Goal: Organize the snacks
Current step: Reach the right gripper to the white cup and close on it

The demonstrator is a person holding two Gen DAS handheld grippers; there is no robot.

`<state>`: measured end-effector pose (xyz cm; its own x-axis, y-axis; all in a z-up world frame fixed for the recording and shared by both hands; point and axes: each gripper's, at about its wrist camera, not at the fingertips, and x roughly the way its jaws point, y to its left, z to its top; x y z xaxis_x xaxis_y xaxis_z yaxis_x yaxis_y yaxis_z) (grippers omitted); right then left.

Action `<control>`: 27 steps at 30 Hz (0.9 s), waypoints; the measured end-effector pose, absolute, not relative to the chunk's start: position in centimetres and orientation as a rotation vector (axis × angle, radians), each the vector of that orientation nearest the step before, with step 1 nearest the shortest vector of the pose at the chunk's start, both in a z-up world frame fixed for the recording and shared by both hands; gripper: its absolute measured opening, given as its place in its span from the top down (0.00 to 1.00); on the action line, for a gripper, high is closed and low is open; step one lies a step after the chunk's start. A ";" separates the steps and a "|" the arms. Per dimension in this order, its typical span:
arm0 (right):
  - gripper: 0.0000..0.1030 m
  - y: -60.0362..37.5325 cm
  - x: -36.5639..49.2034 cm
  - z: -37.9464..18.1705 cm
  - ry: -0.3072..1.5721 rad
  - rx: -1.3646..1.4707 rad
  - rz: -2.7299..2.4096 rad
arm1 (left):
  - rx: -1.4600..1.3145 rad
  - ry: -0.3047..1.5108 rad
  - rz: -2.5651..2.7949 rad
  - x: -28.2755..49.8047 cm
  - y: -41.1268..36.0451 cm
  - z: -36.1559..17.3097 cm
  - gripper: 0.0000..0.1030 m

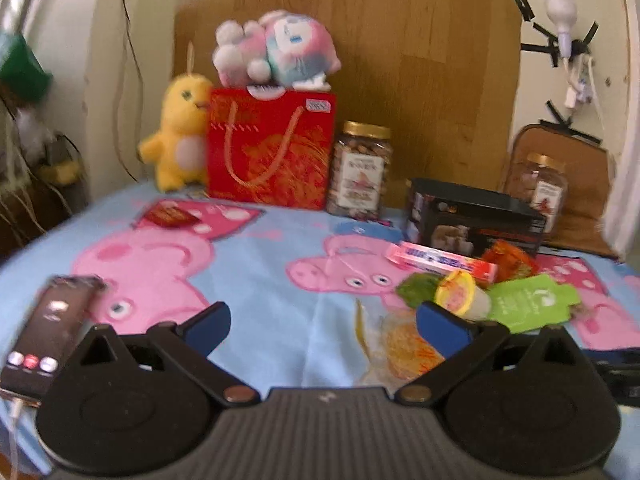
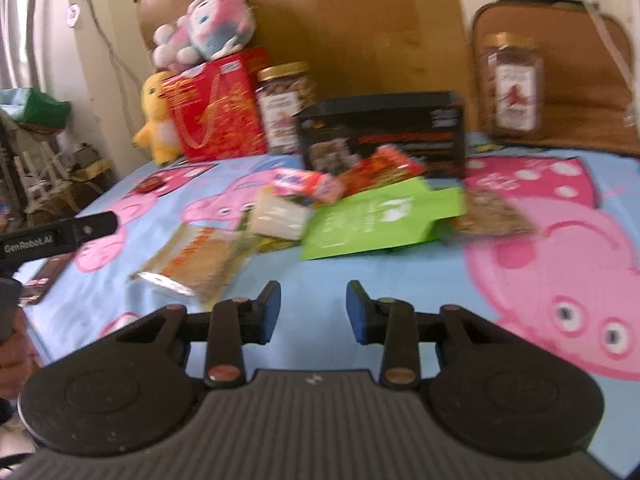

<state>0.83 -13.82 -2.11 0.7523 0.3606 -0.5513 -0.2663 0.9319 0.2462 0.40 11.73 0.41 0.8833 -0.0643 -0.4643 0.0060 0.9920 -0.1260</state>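
The right gripper [image 2: 314, 312], jaws apart and empty, approached the snack pile [image 2: 280, 216] at twelve o'clock, next needing a pick.

Bare blanket [image 2: 312, 268] lies open along the bed's near edge, while the snack pile [image 2: 340, 208] and black box [image 2: 384, 132] block its middle.

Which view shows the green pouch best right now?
The right wrist view: the green pouch lies flat and almost whole there, only its left edge tucked under the neighbouring snacks. In the left wrist view the green pouch sits far right, partly covered by the yellow-lidded cup and cut off below by the left gripper's frame.
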 end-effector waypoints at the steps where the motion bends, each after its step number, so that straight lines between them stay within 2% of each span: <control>1: 0.62 -13.4 1.2 -2.1 0.649 0.171 0.377 | -0.144 0.507 -0.064 0.7 12.2 0.4 0.11; 2: 0.62 -13.1 1.5 -2.1 0.660 0.184 0.403 | -0.166 0.534 -0.095 1.2 12.6 0.3 0.17; 4: 0.62 -12.5 2.0 -2.0 0.675 0.208 0.441 | -0.230 0.581 -0.162 2.0 13.6 0.1 0.22; 6: 0.62 -11.9 2.6 -2.0 0.687 0.225 0.465 | -0.281 0.611 -0.196 2.8 14.3 -0.3 0.22; 8: 0.61 -11.4 3.2 -2.2 0.712 0.232 0.480 | -0.311 0.633 -0.224 3.7 14.6 -0.7 0.29; 13: 0.61 -10.2 4.2 -2.8 0.759 0.233 0.517 | -0.332 0.681 -0.257 5.2 14.5 -1.7 0.29; 14: 0.61 -10.2 4.3 -2.7 0.757 0.229 0.519 | -0.323 0.682 -0.255 5.4 14.3 -1.8 0.33; 21: 0.60 -11.1 6.2 -0.7 0.650 0.203 0.423 | -0.323 0.625 -0.270 6.2 13.8 -0.5 0.33; 23: 0.53 -10.5 7.4 -0.8 0.635 0.158 0.413 | -0.338 0.622 -0.287 6.3 13.6 -0.2 0.33; 27: 0.50 -9.4 10.5 -2.6 0.680 0.118 0.396 | -0.353 0.626 -0.319 6.5 13.0 0.1 0.33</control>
<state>10.51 -9.44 -2.60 0.7060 0.3935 -0.5888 -0.3177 0.9191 0.2333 6.47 13.04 0.14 0.7653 -0.3923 -0.5103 0.1822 0.8924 -0.4128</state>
